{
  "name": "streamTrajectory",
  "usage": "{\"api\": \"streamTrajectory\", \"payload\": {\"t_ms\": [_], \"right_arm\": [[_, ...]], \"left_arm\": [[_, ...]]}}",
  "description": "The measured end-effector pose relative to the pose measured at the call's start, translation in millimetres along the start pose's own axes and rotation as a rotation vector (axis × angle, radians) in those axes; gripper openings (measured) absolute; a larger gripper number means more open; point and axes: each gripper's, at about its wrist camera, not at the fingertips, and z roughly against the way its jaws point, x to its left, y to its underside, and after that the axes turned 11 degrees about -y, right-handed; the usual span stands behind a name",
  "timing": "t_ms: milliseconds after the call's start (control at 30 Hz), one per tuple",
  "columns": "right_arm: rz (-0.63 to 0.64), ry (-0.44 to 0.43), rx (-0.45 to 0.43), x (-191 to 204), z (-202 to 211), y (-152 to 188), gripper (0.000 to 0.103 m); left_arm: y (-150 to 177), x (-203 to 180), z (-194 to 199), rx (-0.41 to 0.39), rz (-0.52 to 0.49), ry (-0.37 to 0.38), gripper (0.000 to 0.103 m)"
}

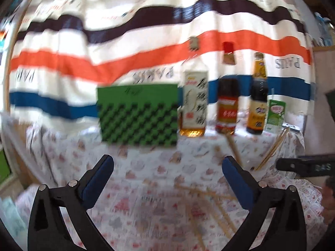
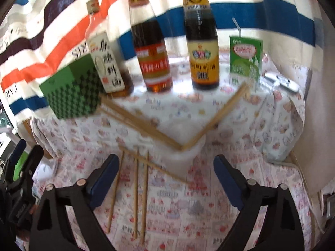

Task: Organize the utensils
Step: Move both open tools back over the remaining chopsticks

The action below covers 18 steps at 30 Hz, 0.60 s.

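Chopsticks (image 2: 138, 190) lie loose across the patterned cloth (image 2: 230, 125), none yet gathered: you look to be at the very start, before the first pick-up

Your right gripper (image 2: 166, 179) hangs over the near cluster with jaws spread wide and nothing between them. Three sticks lie roughly side by side just beyond its left finger, a fourth slanting across them. Farther off, two more pairs (image 2: 146, 123) meet in a V at mid-table, one arm running back toward the green box (image 2: 73, 92) at far left, the other toward the green carton (image 2: 245, 58) at far right

Your left gripper (image 1: 167, 179) is likewise spread and empty, held above the cloth with the sticks (image 1: 211, 205) scattered to its near right. Both views are blurred, so exact stick counts are uncertain

The next move likely calls for lowering the right jaws astride one stick near its middle and closing squarely; thin and round, it may roll or pivot. Whether the green box is meant to receive them cannot be told

Three sauce bottles (image 2: 153, 48) stand in a row along the far edge between box and carton. A remote-like object (image 2: 286, 82) lies far right. A striped "PARIS" drape (image 1: 125, 41) hangs behind the table, daylight showing through
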Motion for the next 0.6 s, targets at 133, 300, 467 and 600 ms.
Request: {"api": "streamTrajectory", "payload": {"t_ms": [133,300,467,600], "right_arm": [[-0.034,-0.002,0.039,-6.6,-11.4,25.8,0.092],[-0.031,0.021,0.116,-11.3,-37.3,45.0,0.092],[-0.029,0.012,0.217,-13.5,-60.0,60.5,0.092],[-0.011,0.034,0.246,-13.3,-68.9,65.6,0.092]], "left_arm": [[28.7,13.7,-18.6,0.103,0.054,-0.024,0.103],[47.7,12.9,-42.4,0.267,0.013,-0.033,0.103],[62.5,0.9,-56.9,0.393,-0.046,-0.032,0.103],[75.5,-6.4,-67.7,0.485,-0.052,0.003,0.103]]}}
